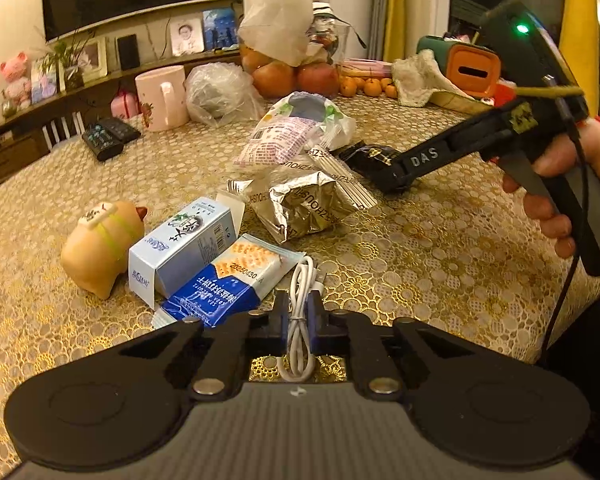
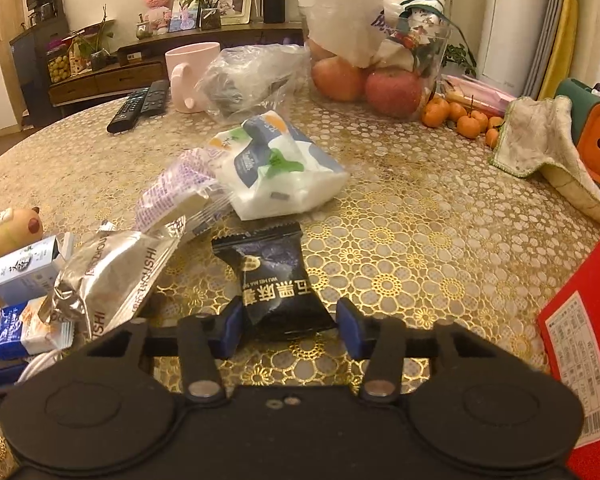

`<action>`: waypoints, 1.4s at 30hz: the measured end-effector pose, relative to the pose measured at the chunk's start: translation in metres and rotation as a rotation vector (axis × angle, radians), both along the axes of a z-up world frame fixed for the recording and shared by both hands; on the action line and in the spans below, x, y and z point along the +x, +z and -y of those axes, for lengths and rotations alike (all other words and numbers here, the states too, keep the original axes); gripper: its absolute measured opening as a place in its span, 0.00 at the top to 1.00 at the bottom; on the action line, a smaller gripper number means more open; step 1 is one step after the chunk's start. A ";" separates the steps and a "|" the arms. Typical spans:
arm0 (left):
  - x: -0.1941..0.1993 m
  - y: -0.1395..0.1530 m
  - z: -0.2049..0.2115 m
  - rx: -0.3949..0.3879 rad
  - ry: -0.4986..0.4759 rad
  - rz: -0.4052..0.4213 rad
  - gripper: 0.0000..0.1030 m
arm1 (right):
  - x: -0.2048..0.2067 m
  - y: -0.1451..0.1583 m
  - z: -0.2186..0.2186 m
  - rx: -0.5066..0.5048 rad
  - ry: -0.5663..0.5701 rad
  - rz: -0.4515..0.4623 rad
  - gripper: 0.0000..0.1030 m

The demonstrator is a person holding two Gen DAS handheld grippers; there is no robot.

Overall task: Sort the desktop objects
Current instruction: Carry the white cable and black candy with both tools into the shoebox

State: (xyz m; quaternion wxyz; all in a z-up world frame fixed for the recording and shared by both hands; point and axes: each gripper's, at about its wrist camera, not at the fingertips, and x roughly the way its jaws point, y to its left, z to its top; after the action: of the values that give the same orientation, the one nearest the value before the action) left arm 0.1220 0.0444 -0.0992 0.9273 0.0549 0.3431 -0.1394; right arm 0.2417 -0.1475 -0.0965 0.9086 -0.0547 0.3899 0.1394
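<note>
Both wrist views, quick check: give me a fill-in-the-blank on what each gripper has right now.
1. The left gripper is shut on a coiled white ____.
2. The right gripper is open around a ____ snack packet.
3. The pink mug stands beside two ____.

Missing words: cable; black; remote controls

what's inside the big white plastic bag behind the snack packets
Orange-red apples show at the open bottom of the white plastic bag, beside a clear container. The opaque plastic hides whatever lies higher up inside the bag.
</note>
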 end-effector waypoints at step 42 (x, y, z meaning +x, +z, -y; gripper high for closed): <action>-0.035 0.102 0.138 -0.055 -0.097 0.107 0.92 | -0.131 0.099 0.146 0.122 -0.085 0.086 0.55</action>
State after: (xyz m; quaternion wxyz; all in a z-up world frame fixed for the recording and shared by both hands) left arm 0.0865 -0.0932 0.0025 0.9376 0.0533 0.2858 -0.1906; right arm 0.1111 -0.2932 0.0022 0.9313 0.0115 0.3431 0.1217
